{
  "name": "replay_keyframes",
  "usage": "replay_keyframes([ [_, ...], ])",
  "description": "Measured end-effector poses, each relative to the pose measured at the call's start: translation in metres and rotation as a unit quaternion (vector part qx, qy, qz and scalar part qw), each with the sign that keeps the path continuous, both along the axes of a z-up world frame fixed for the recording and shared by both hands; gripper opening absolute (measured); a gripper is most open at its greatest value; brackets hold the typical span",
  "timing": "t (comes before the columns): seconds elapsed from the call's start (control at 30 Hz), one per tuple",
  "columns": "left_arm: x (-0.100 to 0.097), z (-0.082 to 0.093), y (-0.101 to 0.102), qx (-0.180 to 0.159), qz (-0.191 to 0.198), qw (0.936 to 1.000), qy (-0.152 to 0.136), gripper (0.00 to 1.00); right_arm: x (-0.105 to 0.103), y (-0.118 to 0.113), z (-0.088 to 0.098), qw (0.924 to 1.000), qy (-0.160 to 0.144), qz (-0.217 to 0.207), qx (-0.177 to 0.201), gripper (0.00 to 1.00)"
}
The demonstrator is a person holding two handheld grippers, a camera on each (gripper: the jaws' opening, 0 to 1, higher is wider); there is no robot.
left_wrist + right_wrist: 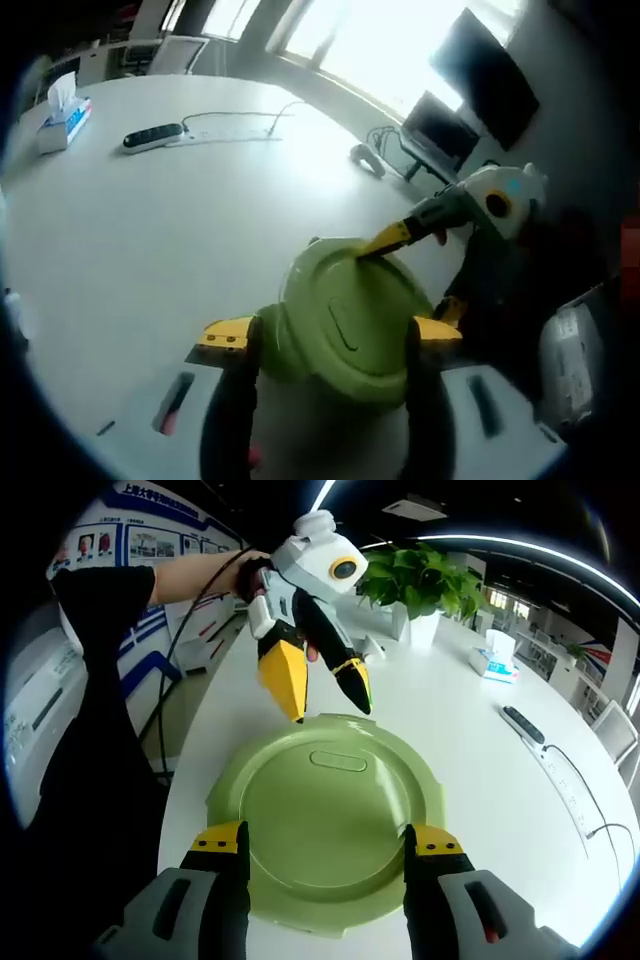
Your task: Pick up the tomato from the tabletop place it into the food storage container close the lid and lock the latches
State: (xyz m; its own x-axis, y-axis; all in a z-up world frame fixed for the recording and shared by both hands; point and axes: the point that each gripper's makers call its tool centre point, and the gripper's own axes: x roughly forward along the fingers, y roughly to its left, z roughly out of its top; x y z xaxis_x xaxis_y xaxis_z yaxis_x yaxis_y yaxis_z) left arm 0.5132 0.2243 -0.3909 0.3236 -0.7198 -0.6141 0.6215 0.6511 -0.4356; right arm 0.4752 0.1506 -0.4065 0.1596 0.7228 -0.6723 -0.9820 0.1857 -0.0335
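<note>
Resting on the white worktop [480, 730], the green lid [325, 820] sits between both grippers. The right gripper [325, 845] has fingers wide astride its near edge. The left gripper [325, 695] has fingers narrowly parted at its far rim.

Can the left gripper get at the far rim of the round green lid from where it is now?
Probably yes. The left gripper hangs just above the far rim of the round green plastic lid, fingers apart, with nothing between them and the rim.

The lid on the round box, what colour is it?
The lid is light green all over, and the right gripper view shows it best.
</note>
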Motion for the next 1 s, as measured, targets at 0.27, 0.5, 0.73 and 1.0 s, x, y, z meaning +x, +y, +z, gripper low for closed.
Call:
replay_keyframes([
  [0.27,-0.002,-0.012,0.007,0.037,0.019,0.9988,0.025,0.39,0.000,0.001,-0.001,1.0000,-0.001,-0.002,0.005,0.57],
  [0.5,0.000,-0.024,0.012,0.086,0.011,0.9960,0.021,0.28,0.001,0.001,-0.001,1.0000,-0.001,-0.005,0.007,0.56],
  [0.73,-0.002,-0.026,0.010,0.094,0.023,0.9935,0.060,0.27,0.001,0.000,-0.002,1.0000,0.003,-0.008,-0.003,0.56],
  [1.0,0.002,-0.032,0.015,0.102,0.059,0.9887,0.092,0.18,0.001,0.000,-0.002,0.9998,0.006,-0.012,-0.014,0.56],
])
